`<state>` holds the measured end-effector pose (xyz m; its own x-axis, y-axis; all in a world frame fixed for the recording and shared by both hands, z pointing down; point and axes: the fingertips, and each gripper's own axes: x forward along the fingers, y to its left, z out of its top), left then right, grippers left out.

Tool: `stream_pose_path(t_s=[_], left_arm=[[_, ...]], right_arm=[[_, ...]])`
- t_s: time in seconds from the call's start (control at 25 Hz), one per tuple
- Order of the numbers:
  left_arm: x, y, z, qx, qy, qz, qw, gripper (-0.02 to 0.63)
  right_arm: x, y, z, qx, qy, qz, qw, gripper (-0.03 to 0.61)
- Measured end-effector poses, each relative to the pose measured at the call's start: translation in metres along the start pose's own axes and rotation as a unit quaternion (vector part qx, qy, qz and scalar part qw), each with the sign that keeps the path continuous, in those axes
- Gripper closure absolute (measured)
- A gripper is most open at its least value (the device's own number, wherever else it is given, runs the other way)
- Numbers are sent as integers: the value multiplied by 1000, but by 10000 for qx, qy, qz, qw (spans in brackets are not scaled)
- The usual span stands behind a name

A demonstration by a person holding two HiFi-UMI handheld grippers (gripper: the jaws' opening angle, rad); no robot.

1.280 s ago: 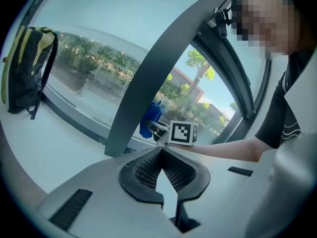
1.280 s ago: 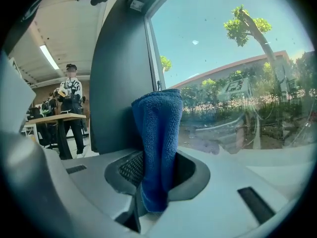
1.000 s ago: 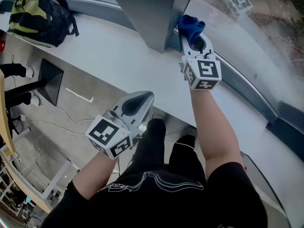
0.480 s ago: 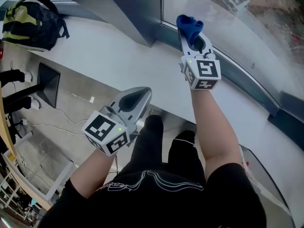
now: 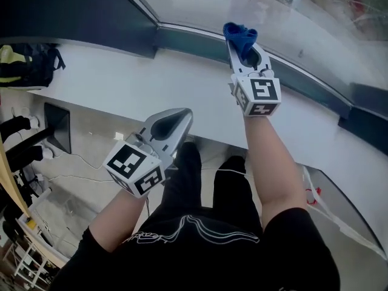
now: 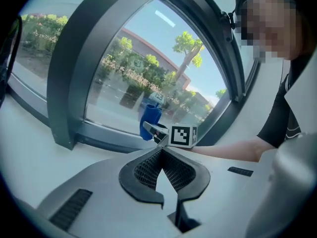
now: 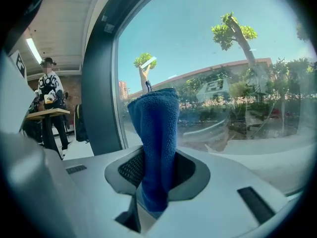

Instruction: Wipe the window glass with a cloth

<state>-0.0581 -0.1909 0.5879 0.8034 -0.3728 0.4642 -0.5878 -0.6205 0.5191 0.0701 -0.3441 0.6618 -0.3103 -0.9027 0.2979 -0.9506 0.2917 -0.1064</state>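
A folded blue cloth [image 7: 154,143] stands up between the jaws of my right gripper [image 7: 154,180], which is shut on it. In the head view that right gripper [image 5: 240,44] reaches over the white sill with the blue cloth [image 5: 241,35] at the foot of the window glass [image 5: 303,17]. The window glass [image 7: 218,78] fills the right gripper view just beyond the cloth. My left gripper [image 5: 177,121] hangs lower, near the sill's front edge, shut with nothing in it. From the left gripper view [image 6: 161,170] I see the cloth [image 6: 149,121] against the pane.
A wide white sill [image 5: 139,83] runs under the window, with a dark frame [image 5: 182,38] along the glass. A black and yellow backpack [image 5: 24,65] lies at the sill's far left. A person [image 7: 47,98] stands at a table behind.
The view has swung left along the window, so the dark pillar has left the frame. The right gripper keeps the cloth at the bottom of the glass; the left stays low.
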Motion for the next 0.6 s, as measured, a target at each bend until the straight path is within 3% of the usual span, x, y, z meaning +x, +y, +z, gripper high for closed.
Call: stream_pose_path(t_s=[0.6], left_arm=[[113,-141,-21,460,488,-727,9951,609]], right_arm=[[-141,-167,-19,47,-104,-835,9964,485]])
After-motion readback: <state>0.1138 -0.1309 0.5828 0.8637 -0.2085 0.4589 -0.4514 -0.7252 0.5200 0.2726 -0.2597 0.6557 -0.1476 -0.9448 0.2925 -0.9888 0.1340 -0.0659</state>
